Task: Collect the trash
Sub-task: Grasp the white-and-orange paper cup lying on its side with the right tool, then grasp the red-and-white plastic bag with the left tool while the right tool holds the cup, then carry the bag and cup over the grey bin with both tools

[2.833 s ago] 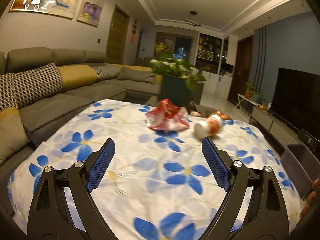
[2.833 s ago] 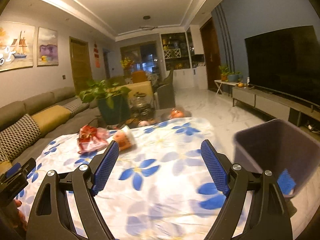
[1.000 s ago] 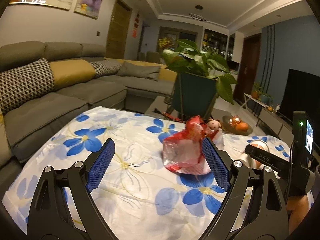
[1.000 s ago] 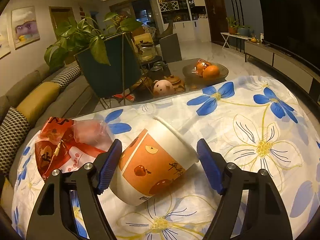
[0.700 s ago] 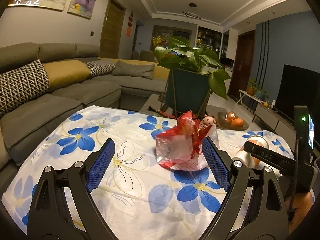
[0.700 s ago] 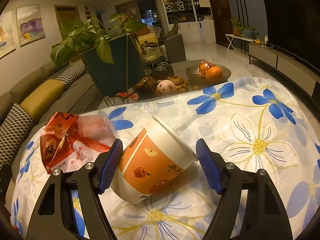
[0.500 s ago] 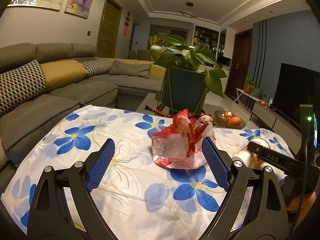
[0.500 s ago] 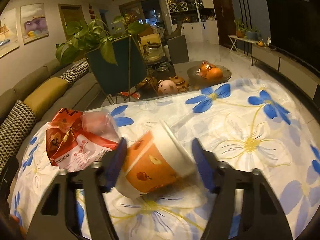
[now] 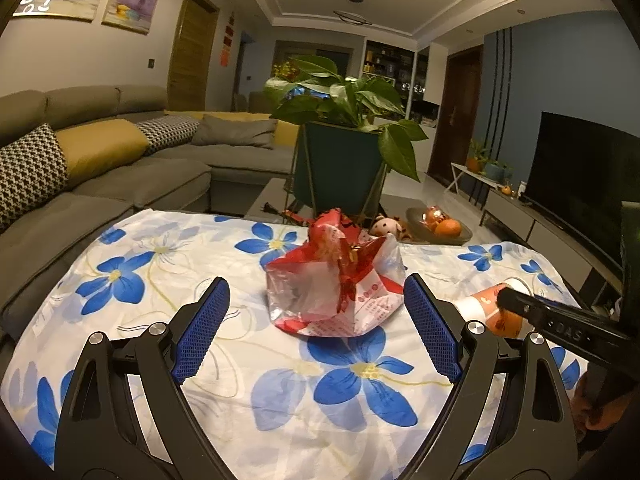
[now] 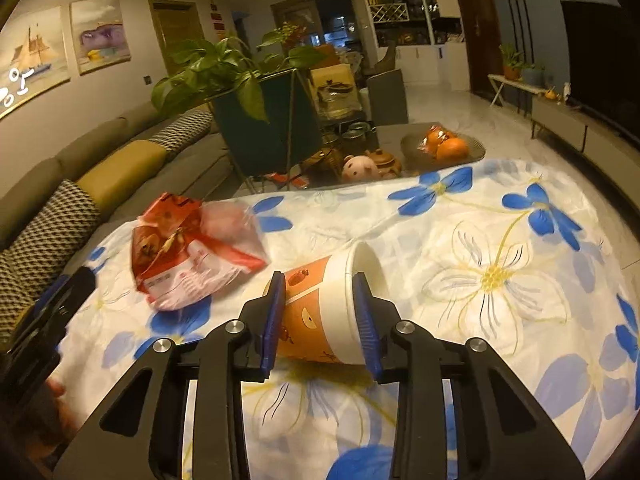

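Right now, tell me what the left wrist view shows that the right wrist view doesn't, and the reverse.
Only the left view shows the open left gripper aimed at the wrapper, and the television front-on. Only the right view shows the right gripper shut on the paper cup, lying on its side. Both show the red snack wrapper, cup, floral tablecloth, plant and fruit bowl.

An orange-and-white paper cup (image 10: 320, 312) lies on its side beside a crumpled red-and-clear plastic bag (image 10: 192, 252).
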Demonstrator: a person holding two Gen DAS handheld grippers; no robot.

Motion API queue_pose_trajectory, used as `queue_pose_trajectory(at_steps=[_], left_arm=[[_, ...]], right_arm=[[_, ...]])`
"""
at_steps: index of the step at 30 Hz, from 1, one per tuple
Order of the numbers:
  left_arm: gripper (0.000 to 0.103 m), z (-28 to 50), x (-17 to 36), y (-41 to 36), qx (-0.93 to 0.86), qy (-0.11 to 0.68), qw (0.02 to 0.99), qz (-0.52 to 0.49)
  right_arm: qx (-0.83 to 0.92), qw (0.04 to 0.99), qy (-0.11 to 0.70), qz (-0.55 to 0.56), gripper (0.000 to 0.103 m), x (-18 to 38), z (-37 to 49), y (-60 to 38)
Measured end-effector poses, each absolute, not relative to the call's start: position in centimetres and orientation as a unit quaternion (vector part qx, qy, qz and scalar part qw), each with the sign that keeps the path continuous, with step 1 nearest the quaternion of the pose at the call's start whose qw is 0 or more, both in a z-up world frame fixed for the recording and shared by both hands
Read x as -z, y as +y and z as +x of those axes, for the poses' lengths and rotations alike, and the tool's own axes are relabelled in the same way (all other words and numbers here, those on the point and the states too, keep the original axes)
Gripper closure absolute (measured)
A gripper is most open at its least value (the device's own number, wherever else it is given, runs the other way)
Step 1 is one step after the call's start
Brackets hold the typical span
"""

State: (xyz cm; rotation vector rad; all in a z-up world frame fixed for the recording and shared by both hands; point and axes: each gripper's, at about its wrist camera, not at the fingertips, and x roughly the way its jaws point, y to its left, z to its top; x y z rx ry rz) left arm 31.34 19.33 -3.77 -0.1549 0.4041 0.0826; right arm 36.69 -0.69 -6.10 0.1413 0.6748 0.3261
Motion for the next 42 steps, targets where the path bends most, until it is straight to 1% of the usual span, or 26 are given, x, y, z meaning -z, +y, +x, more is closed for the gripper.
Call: queue_pose_trajectory(at_steps=[4, 7, 9, 10, 12, 13, 14, 15, 19, 22, 24, 25, 27, 28, 29, 30, 33, 36, 42], left_arm=[[0.016, 31.6, 3.8, 19.1, -0.033, 0.201, 0.976, -0.08], [0.017, 31.6, 3.9, 18.9, -0.027, 0.199, 0.976, -0.079], [0.019, 31.7, 3.9, 18.8, -0.023, 0.198, 0.977, -0.078], [0.02, 31.8, 3.8, 18.8, -0.021, 0.198, 0.977, -0.078], [0.024, 32.0, 3.9, 18.8, -0.019, 0.201, 0.976, -0.079], [0.025, 32.1, 3.9, 18.8, -0.017, 0.202, 0.976, -0.08], [0.028, 32.3, 4.0, 18.9, -0.017, 0.205, 0.975, -0.08], [0.031, 32.4, 4.0, 18.9, -0.015, 0.208, 0.975, -0.081], [0.036, 33.3, 4.1, 18.7, -0.01, 0.215, 0.973, -0.078], [0.042, 34.5, 4.2, 18.5, -0.01, 0.225, 0.972, -0.074], [0.055, 35.7, 4.6, 18.4, -0.009, 0.244, 0.967, -0.071], [0.058, 36.3, 4.9, 18.3, -0.004, 0.257, 0.964, -0.072], [0.074, 37.3, 5.3, 18.3, 0.0, 0.275, 0.958, -0.074], [0.078, 37.9, 5.6, 18.3, 0.003, 0.286, 0.955, -0.076], [0.088, 38.2, 5.8, 18.3, 0.006, 0.292, 0.953, -0.077], [0.093, 38.5, 5.9, 18.3, 0.008, 0.297, 0.952, -0.078], [0.097, 38.7, 6.2, 18.1, 0.013, 0.301, 0.951, -0.075], [0.1, 38.0, 5.9, 17.6, 0.015, 0.285, 0.957, -0.06], [0.101, 36.2, 4.6, 16.8, 0.002, 0.253, 0.966, -0.046]], right_arm=[[-0.18, 0.918, 0.341, 0.093, 0.068, 6.5, 36.4, -1.4], [-0.196, 0.912, 0.345, 0.107, 0.072, 6.6, 36.3, -1.6], [-0.205, 0.909, 0.345, 0.109, 0.078, 6.6, 36.1, -1.5], [-0.216, 0.906, 0.348, 0.108, 0.083, 6.6, 36.0, -1.3], [-0.229, 0.903, 0.348, 0.106, 0.089, 6.5, 35.7, -1.1], [-0.234, 0.902, 0.347, 0.104, 0.096, 6.5, 35.6, -0.9], [-0.236, 0.903, 0.346, 0.1, 0.099, 6.5, 35.4, -0.8], [-0.236, 0.904, 0.343, 0.097, 0.099, 6.5, 35.2, -0.7], [-0.234, 0.907, 0.335, 0.097, 0.099, 6.4, 35.0, -0.9], [-0.227, 0.914, 0.322, 0.095, 0.099, 5.9, 34.7, -1.3], [-0.217, 0.923, 0.307, 0.084, 0.099, 5.4, 34.4, -1.5], [-0.21, 0.928, 0.298, 0.077, 0.099, 5.2, 34.2, -1.5], [-0.198, 0.936, 0.284, 0.069, 0.099, 4.8, 34.0, -1.8], [-0.195, 0.937, 0.281, 0.069, 0.099, 4.7, 34.0, -1.9], [-0.193, 0.938, 0.279, 0.07, 0.099, 4.7, 34.0, -2.1], [-0.19, 0.94, 0.276, 0.069, 0.099, 4.6, 34.0, -2.2], [-0.187, 0.941, 0.275, 0.069, 0.099, 4.7, 34.1, -2.3], [-0.185, 0.941, 0.275, 0.066, 0.099, 4.6, 34.0, -2.0], [-0.188, 0.942, 0.27, 0.058, 0.099, 3.8, 33.5, -1.8]])
